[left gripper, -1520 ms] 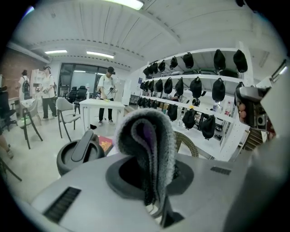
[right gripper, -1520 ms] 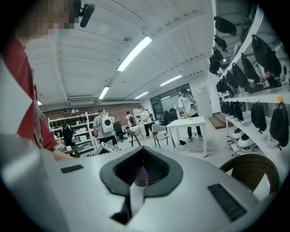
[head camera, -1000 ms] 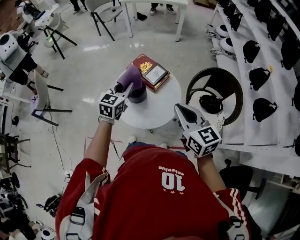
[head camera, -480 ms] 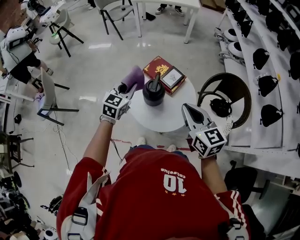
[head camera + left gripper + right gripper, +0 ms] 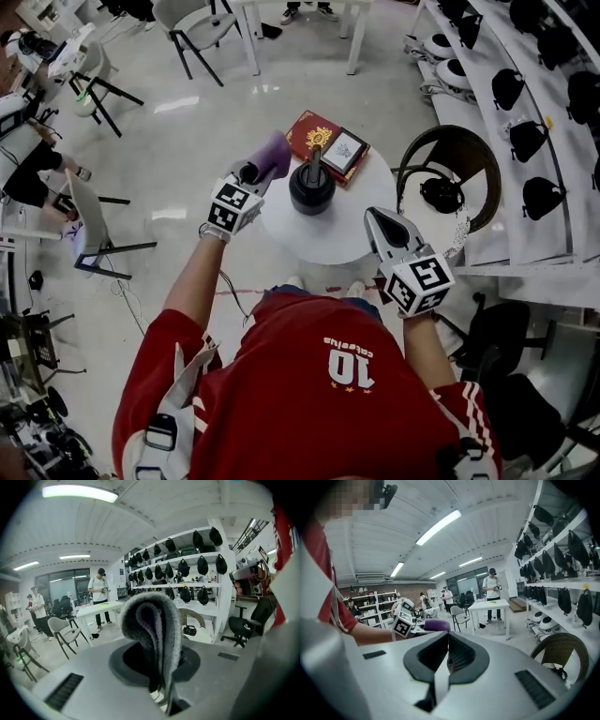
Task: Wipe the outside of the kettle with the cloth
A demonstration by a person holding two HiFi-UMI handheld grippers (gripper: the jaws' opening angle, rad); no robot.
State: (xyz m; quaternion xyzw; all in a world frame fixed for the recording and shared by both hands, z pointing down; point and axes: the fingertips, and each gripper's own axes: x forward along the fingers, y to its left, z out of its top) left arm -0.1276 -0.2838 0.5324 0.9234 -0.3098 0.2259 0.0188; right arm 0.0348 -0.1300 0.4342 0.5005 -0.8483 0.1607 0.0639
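My left tool point(image 5: 251, 176) pinches the cloth point(image 5: 273, 153) just left of the upright kettle point(image 5: 312, 190) on the table point(image 5: 333, 236). My right tool point(image 5: 378, 221), closed on nothing, is farther off.

Light: bright and even, from ceiling tubes point(image 5: 79, 493) above me.
Glare: white patches on the floor point(image 5: 176, 104).
Edges: my gripper views bend, corners black.
Focus: cloth point(image 5: 152, 620) near my lens looks soft.
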